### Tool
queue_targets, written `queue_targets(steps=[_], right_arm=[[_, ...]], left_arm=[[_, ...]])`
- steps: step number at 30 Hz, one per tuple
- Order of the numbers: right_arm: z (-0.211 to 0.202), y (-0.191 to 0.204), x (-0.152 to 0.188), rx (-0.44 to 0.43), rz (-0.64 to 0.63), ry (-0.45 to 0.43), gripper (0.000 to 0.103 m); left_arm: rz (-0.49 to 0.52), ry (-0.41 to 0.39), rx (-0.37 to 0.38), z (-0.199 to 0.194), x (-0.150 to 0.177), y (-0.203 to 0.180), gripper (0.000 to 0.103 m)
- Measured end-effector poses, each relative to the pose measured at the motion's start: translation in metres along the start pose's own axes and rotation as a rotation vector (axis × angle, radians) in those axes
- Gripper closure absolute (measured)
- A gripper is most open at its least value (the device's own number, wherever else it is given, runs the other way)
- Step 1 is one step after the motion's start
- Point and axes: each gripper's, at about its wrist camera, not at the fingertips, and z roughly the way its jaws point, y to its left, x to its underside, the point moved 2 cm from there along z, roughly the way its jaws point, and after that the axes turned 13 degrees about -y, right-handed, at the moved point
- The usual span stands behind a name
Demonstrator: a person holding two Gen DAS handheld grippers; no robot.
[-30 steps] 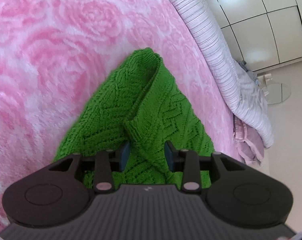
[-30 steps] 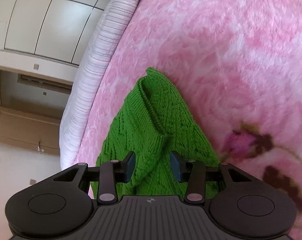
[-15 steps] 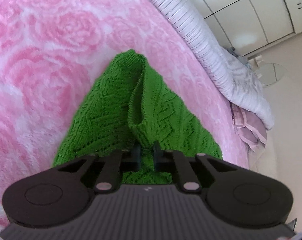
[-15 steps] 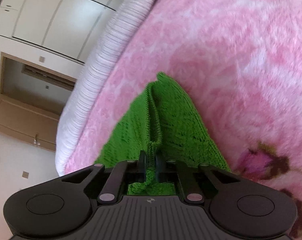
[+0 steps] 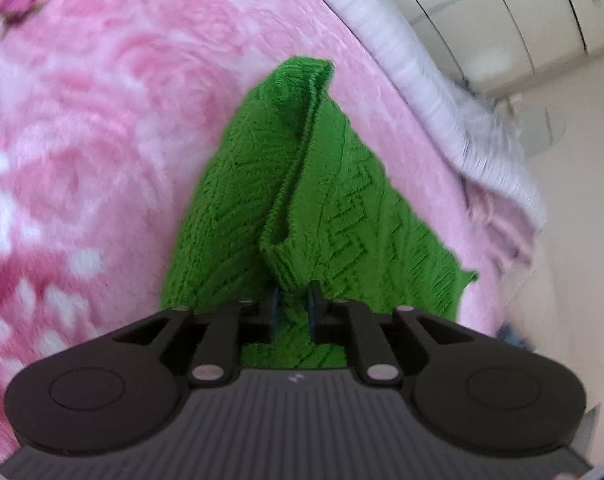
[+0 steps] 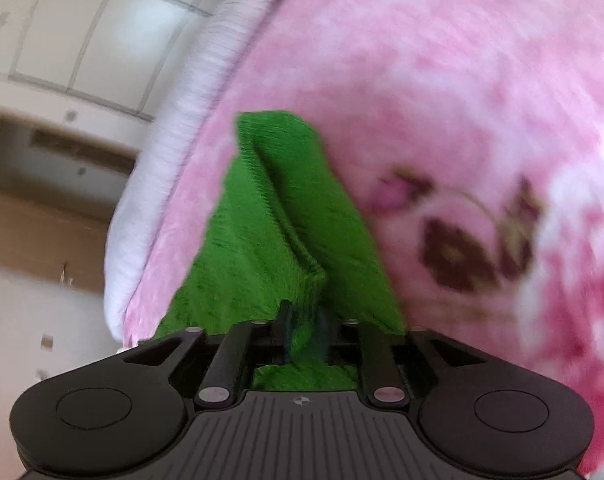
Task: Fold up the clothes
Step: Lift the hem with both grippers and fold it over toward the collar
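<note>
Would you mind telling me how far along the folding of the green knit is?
Done: each gripper has hold of a bunched edge of the green knit. In hand: the left gripper and the right gripper have fabric between their pads, with the jaws opening a little, and the cloth rises in a ridge off the pink blanket. Left: no flat, finished fold shows yet; the knit must be laid over and smoothed.

Both grippers' fingers [image 5: 273, 309] closed on the green knit [image 5: 302, 200], now lifted.
</note>
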Motion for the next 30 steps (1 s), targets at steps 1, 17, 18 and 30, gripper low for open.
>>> queue_targets(steps=[1,17,18,30], right_arm=[[-0.001,-0.002,0.0,-0.018,0.033,-0.008,0.073],[-0.009,0.012,-0.001,-0.11,-0.015,-0.034,0.096],[-0.016,0.013,-0.001,-0.123,-0.013,-0.037,0.096],[-0.044,-0.025,0.032,-0.027,0.031,0.002,0.086]], left_arm=[[-0.014,-0.01,-0.002,-0.001,-0.001,0.0,0.089],[0.119,-0.045,0.036,-0.017,-0.003,-0.023,0.096],[0.138,-0.048,0.049,-0.024,-0.001,-0.025,0.096],[0.026,0.009,-0.004,-0.057,0.04,0.013,0.092]])
